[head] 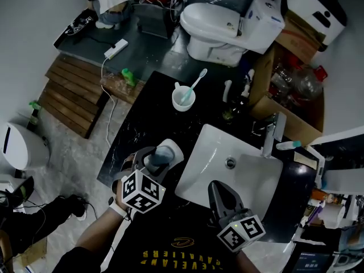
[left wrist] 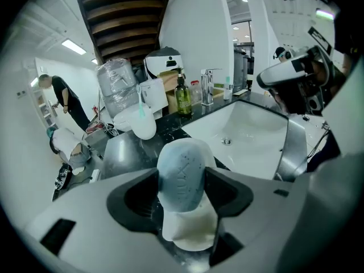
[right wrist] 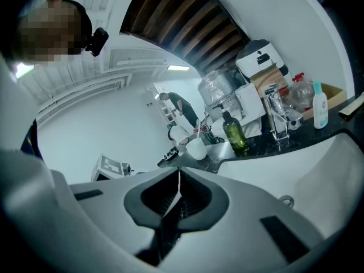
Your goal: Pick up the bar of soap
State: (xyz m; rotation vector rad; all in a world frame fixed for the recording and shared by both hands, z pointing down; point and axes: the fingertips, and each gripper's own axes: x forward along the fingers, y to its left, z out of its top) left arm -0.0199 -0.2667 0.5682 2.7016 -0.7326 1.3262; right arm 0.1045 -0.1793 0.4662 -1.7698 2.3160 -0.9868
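The bar of soap [left wrist: 181, 172] is pale blue and stands on edge over a white soap dish [left wrist: 190, 232] on the black counter. My left gripper [left wrist: 181, 187] has the bar between its jaws, and both pads press on its sides. In the head view the soap [head: 161, 154] and left gripper [head: 153, 159] are just left of the sink, over the dish [head: 175, 149]. My right gripper [head: 218, 189] hovers over the near edge of the basin. In its own view the right gripper [right wrist: 178, 192] is shut, jaws meeting, with nothing between them.
A white sink basin [head: 250, 178] with a chrome faucet [head: 271, 134] lies to the right. A white cup holding a toothbrush [head: 183, 98] and a green bottle [head: 230, 111] stand farther back on the counter [head: 139, 127]. A toilet [head: 219, 27] is beyond.
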